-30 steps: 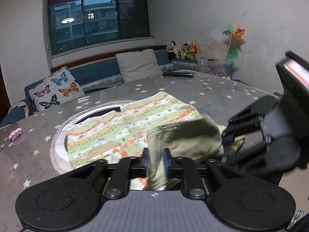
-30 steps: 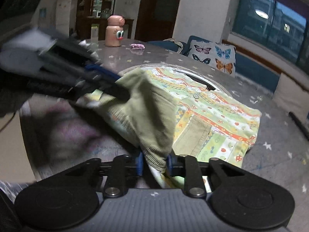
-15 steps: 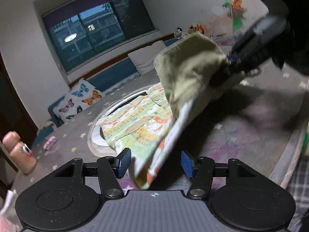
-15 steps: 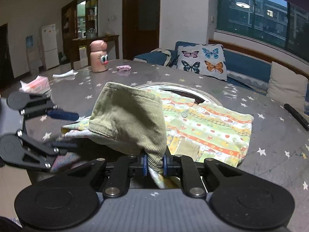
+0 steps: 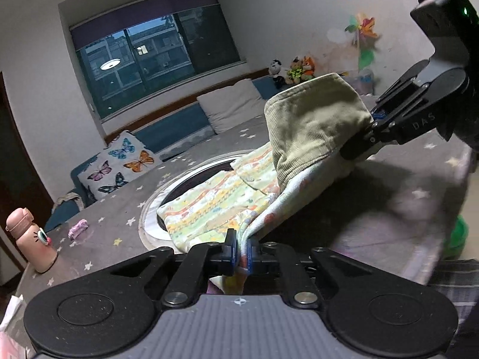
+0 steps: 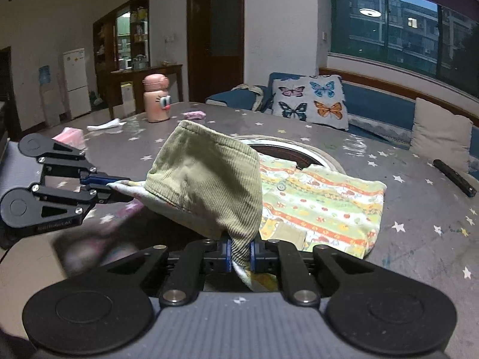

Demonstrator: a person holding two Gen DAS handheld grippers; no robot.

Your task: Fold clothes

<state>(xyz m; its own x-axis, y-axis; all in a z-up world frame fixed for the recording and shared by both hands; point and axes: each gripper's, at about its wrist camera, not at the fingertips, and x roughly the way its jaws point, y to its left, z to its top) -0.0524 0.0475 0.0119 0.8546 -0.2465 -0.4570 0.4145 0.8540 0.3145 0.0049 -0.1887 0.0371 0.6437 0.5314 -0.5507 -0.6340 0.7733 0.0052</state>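
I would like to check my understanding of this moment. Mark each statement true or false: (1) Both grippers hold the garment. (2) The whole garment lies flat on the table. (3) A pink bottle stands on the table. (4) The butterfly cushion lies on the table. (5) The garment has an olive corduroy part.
1. True. The left gripper and the right gripper are each shut on an edge of the garment.
2. False. Its near edge is lifted; only the far part rests on the table.
3. True. The pink bottle stands upright there.
4. False. The butterfly cushion leans on the blue bench behind the table.
5. True. The olive corduroy part hangs between the grippers.
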